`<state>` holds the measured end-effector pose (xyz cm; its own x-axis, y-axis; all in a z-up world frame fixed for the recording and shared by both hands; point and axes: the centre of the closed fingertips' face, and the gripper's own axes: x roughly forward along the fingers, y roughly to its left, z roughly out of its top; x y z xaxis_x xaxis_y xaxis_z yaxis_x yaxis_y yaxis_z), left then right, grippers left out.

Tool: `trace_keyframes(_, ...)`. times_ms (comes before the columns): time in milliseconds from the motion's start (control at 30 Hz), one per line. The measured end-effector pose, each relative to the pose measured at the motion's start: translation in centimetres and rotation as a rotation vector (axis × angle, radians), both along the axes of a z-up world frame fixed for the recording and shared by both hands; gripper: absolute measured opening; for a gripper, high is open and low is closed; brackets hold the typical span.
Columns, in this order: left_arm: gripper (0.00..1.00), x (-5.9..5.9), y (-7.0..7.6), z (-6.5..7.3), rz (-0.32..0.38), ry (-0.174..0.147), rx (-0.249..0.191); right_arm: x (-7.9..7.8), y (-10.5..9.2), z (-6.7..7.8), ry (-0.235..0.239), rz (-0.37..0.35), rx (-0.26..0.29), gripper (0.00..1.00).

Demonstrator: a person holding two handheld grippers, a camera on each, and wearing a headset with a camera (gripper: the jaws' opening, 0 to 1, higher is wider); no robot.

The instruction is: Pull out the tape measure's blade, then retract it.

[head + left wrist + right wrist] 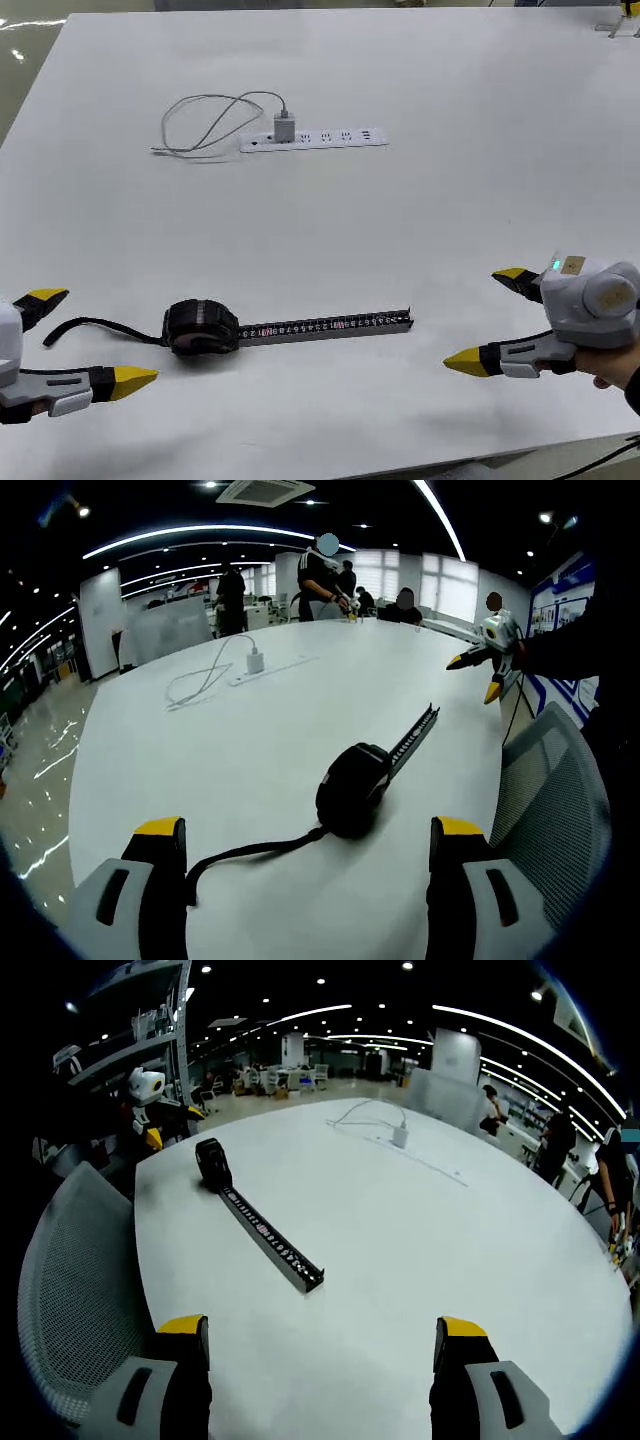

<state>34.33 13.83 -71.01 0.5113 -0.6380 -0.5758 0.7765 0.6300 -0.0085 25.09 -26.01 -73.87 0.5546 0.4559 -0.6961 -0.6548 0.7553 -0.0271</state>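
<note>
Lower left and lower right of the head view: we see the left gripper (105, 335) and the right gripper (473, 318), both with jaws spread and empty, each well apart from the tape measure (201, 327); it lies on the white table (450, 200) at lower centre, strap (90, 325) trailing left, blade (325, 325) drawn out flat toward the right; farther, at upper centre, a power strip (315, 139) with a looped cable (210, 120). We judge the pull-out done and retraction pending; the next move calls for steadying the tape measure with one gripper and freeing the blade to run back in.
</note>
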Motion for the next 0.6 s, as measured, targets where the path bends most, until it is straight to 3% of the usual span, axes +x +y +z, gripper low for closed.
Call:
trace_keyframes(67,0.99,0.0,0.4,-0.3,0.004,-0.003,0.019,-0.6,-0.2,-0.3,0.011,-0.010,0.008,0.95)
trace_keyframes(167,0.99,-0.2,0.6,-0.6,0.009,0.005,0.014,-1.2,-0.5,-0.2,0.008,-0.015,0.009,0.98)
trace_keyframes(300,0.99,-0.9,0.9,-1.6,0.023,0.023,0.012,-1.7,-1.0,0.1,-0.021,0.005,-0.001,0.99)
trace_keyframes(433,0.99,-1.4,1.2,-1.9,0.029,0.017,0.026,-2.5,-1.4,0.0,-0.007,-0.005,0.009,0.99)
trace_keyframes(500,0.99,-1.5,1.5,-2.0,0.011,-0.030,0.070,-2.8,-2.2,-0.5,0.001,0.000,-0.019,0.99)
trace_keyframes(600,0.99,-2.0,1.5,-2.1,0.014,-0.004,0.049,-3.1,-2.3,-0.3,0.005,-0.016,0.016,0.99)
